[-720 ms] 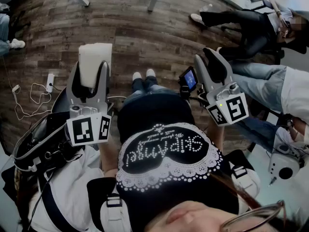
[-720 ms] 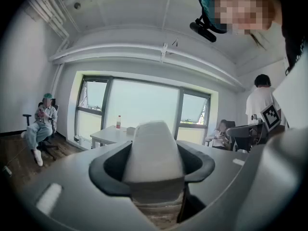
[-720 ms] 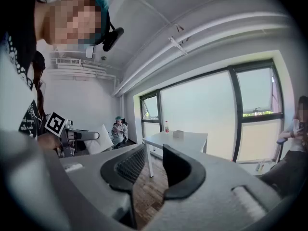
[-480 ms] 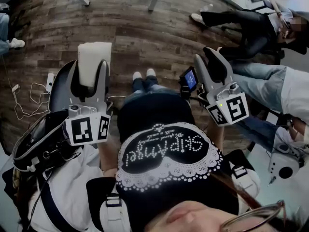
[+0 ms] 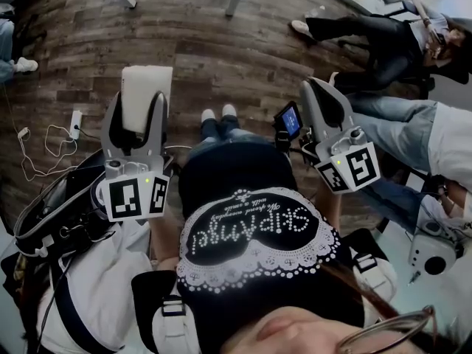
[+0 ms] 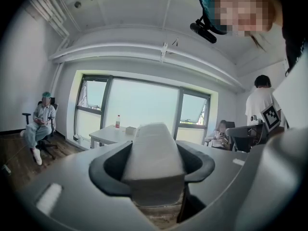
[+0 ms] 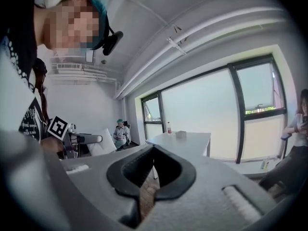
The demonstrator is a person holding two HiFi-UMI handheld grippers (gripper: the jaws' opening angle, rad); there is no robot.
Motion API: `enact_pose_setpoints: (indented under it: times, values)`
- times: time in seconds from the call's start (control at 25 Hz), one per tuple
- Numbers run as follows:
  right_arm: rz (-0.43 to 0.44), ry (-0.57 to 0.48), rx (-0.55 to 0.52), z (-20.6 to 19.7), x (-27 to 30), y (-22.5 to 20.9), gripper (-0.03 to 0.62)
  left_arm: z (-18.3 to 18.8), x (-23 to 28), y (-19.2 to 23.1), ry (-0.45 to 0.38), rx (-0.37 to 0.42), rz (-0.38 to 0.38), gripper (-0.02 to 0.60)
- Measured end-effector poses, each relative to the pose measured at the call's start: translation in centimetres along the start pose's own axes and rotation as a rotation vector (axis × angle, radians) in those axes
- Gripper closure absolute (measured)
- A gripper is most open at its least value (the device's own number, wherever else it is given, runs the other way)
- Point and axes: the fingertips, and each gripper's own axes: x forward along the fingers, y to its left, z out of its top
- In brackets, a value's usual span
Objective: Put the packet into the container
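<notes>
In the head view my left gripper is shut on a white rectangular packet, which sticks out beyond the fingertips above the wooden floor. The left gripper view shows the same packet upright between the dark pads, filling the gap of the left gripper. My right gripper is held at the right of my body, shut and empty. In its own view the right gripper has its jaws meeting, with nothing between them. No container is clearly in view.
A white table by the windows carries a bottle and a small box. Seated people are at the left and right. A power strip with cables lies on the wooden floor.
</notes>
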Motion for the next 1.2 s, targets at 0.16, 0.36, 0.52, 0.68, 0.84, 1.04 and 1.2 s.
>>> enact_pose_setpoints:
  times: [0.16,0.36,0.52,0.68,0.84,1.04,1.2]
  values:
    - [0.017,-0.016,0.006,0.2,-0.2,-0.7,0.592,0.0,0.3,-0.8,-0.003,0.004,0.007,0.304]
    - [0.022,-0.008,0.024,-0.5,-0.8,-3.1,0.592,-0.2,1.5,-3.2,-0.007,0.012,0.009,0.305]
    - [0.059,-0.031,0.030,-0.7,-0.8,-4.3,0.592,-0.9,3.0,-5.3,-0.009,0.011,-0.003,0.306]
    - [0.086,-0.043,0.028,-0.9,-0.5,-5.1,0.592,-1.1,3.8,-6.5,-0.016,0.008,-0.009,0.307]
    - [0.098,-0.041,0.032,-0.8,0.3,-5.6,0.592,-0.9,4.6,-6.5,-0.021,0.006,-0.007,0.307]
    - [0.107,-0.010,0.035,-1.2,2.6,-5.9,0.592,-0.9,6.6,-4.8,-0.014,-0.005,-0.008,0.307]
    - [0.098,0.004,0.038,-0.5,6.0,-6.0,0.592,-0.1,9.2,-2.3,-0.009,-0.017,-0.014,0.305]
